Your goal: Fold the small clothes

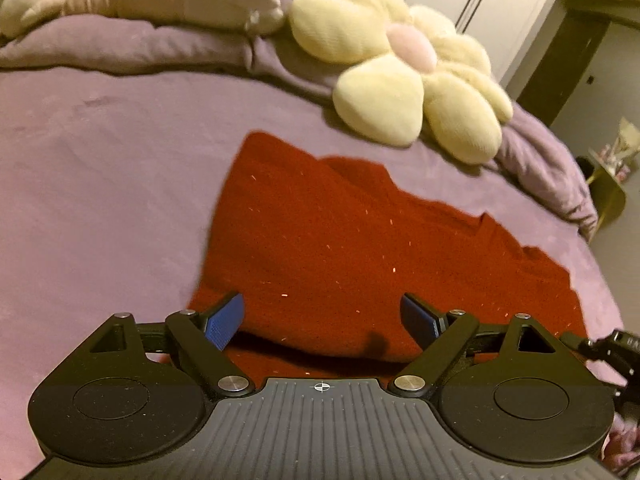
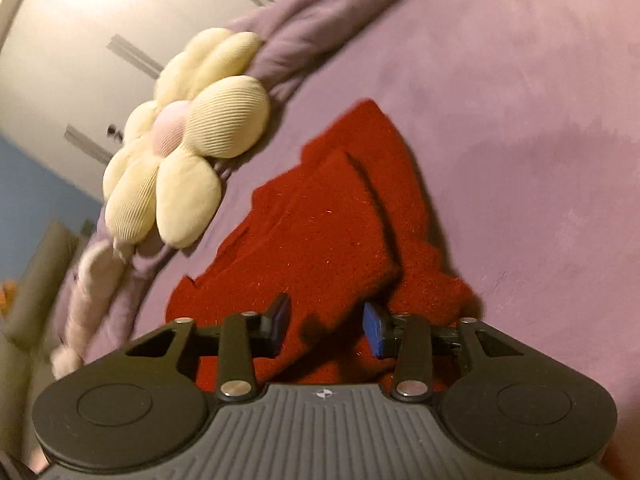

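Purple bedspread point(image 1: 100, 184) under red garment point(image 1: 320, 232); left gripper point(image 1: 322, 320) spread, right gripper point(image 2: 326, 326) parted.

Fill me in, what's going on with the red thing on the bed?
A person with two handheld grippers is folding a red knit garment on a purple bed. The left gripper is open above the near edge. The right gripper has red fabric bunched between its fingers; whether it is clamped is unclear. A flower-shaped cushion lies behind.
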The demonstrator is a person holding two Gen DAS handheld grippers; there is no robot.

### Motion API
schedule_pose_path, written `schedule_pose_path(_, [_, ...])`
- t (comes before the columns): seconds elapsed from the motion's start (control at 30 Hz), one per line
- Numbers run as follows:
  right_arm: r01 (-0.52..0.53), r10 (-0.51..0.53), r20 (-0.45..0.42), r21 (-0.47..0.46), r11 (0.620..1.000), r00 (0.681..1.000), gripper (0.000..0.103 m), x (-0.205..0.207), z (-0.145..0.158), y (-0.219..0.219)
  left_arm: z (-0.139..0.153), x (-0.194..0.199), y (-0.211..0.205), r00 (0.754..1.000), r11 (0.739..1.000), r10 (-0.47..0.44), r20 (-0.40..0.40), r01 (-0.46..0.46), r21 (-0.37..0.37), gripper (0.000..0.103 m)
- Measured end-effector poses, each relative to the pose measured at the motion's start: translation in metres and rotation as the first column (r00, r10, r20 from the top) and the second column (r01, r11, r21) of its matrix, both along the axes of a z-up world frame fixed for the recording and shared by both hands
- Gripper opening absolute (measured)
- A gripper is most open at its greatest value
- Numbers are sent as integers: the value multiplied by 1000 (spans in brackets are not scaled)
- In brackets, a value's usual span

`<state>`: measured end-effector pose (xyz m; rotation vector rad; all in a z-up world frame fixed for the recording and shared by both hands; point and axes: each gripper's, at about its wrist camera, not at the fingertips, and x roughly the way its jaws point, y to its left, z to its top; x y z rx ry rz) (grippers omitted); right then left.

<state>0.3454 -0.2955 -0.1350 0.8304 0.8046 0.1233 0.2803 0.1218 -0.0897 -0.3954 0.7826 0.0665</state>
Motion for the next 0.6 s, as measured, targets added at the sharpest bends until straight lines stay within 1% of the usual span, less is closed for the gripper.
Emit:
schedule_pose_path(0.03, [6,-6,0,22,1000,1000,31,3,-3,-1,-2,2,-4,1000,1000,-3,-5,3,13,90])
schedule_pose_path(0.07, [8,-9,3,24,1000,1000,21,5,-5,-1,-4,5,-9,1000,999,-9,-9,9,31,90])
schedule_pose_path(0.1, [6,-6,9,9,1000,1000,8,6,-6,0,-4,6,-12,1000,999,-15,-11,15,46,90])
schedule_pose_path(0.17, [-11,12,21,-47,999,1000,8,3,-4,1,-6,7,-18,999,997,-30,-13,31,68,90])
schedule_pose_path(0.23, [-25,36,72,-149,988,997,8,-4,7,6,-6,6,-21,999,996,-40,-14,41,83,90])
schedule_pose_path(0.27, [-31,48,104,-166,986,993,8,-10,11,6,-7,5,-22,999,995,-44,-13,45,91,90])
schedule_pose_path(0.3, [-33,53,122,-161,986,991,8,-15,12,5,-8,5,-22,999,994,-48,-13,49,99,90])
schedule_pose_path(0.33, [-33,54,122,-162,986,991,8,-18,12,2,-9,4,-23,999,993,-52,-15,53,102,90])
schedule_pose_path(0.37, [-31,51,104,-183,983,993,8,-18,9,2,-11,5,-23,998,994,-52,-18,54,98,90])
schedule_pose_path(0.43, [-55,67,46,-224,973,997,7,-13,-3,3,-11,4,-22,998,994,-52,-21,54,92,90])
schedule_pose_path(0.47, [-65,79,47,-235,970,996,6,-11,-7,4,-11,2,-22,998,994,-54,-19,56,95,90])
schedule_pose_path(0.53, [-84,97,44,-245,966,994,7,-10,-5,4,-8,-2,-20,998,994,-62,-18,63,87,90])
schedule_pose_path(0.57, [-92,103,36,-238,967,994,9,-10,0,3,-7,-7,-16,998,996,-63,-16,64,69,90])
schedule_pose_path(0.6, [-94,104,30,-227,969,994,15,-12,5,1,-7,-9,-13,998,997,-63,-20,64,51,90])
